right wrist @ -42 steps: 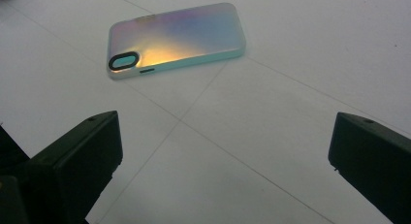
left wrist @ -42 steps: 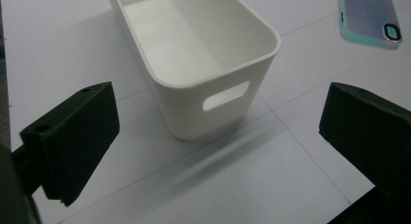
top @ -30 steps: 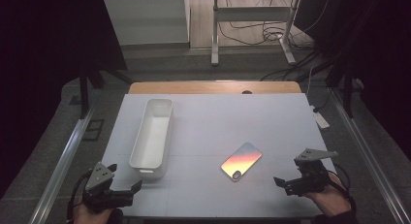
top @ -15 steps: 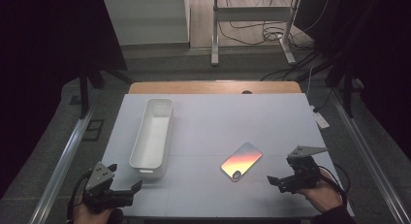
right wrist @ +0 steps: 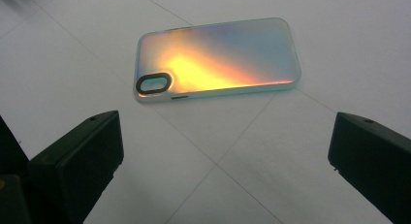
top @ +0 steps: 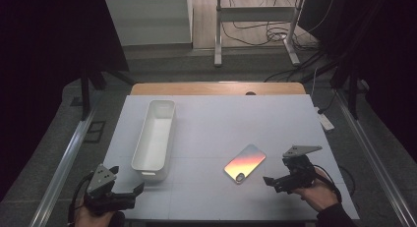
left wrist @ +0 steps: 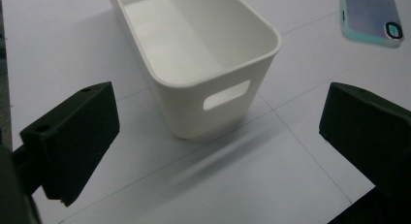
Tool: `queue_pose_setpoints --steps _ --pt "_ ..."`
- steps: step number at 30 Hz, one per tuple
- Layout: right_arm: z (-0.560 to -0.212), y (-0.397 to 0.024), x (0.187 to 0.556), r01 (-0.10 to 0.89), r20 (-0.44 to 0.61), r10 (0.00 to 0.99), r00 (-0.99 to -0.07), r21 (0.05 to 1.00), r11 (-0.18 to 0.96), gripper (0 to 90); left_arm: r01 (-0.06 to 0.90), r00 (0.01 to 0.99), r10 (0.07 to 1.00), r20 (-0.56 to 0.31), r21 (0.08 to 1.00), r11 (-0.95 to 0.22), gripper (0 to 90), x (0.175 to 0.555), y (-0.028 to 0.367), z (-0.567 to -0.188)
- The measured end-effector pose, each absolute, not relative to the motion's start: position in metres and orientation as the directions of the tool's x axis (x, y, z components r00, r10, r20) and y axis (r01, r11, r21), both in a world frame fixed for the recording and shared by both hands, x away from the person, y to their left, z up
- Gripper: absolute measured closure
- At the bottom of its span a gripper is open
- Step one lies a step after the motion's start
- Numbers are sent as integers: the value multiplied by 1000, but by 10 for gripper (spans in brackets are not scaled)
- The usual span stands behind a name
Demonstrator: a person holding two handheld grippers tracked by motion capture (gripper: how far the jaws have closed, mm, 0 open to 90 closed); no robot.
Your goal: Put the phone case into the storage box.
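An iridescent phone case (top: 245, 162) lies flat on the white table, right of centre; it shines orange and blue (right wrist: 218, 59) a short way ahead of my right gripper's jaws. My right gripper (top: 271, 180) hovers just right of the case, open and empty (right wrist: 225, 166). A long white bin (top: 154, 137) stands empty left of centre. My left gripper (top: 134, 190) sits at the near left edge, open (left wrist: 218, 151), facing the bin's near end with its handle slot (left wrist: 227, 94). The case's corner (left wrist: 372, 15) shows at top right of the left gripper view.
The white table (top: 221, 119) ends in a wooden strip (top: 216, 88) at the far side. Metal rails (top: 64, 163) run along both sides. A desk frame and cables (top: 255, 25) stand on the floor beyond.
My right gripper has moved left and slightly forward, closer to the phone case. The left gripper has barely moved.
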State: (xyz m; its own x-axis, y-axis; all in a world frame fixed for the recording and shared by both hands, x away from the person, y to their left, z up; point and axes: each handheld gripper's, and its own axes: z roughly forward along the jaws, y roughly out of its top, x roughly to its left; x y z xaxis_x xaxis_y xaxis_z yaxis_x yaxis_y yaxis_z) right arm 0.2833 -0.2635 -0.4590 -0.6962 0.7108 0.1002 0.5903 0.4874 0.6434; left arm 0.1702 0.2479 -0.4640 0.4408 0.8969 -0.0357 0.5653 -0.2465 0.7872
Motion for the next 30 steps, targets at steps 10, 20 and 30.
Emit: queue_pose_setpoints --steps 10,20,30 --pt "-462 -248 292 579 86 691 -717 625 523 0 566 442 896 -36 786 -248 14 170 248 -464" --pt "-463 -233 301 572 65 679 -732 599 560 0 566 442 896 -37 787 -247 14 170 248 -464" --pt "-464 -222 312 564 59 662 -747 583 584 0 566 443 896 -37 787 -247 14 170 248 -464"
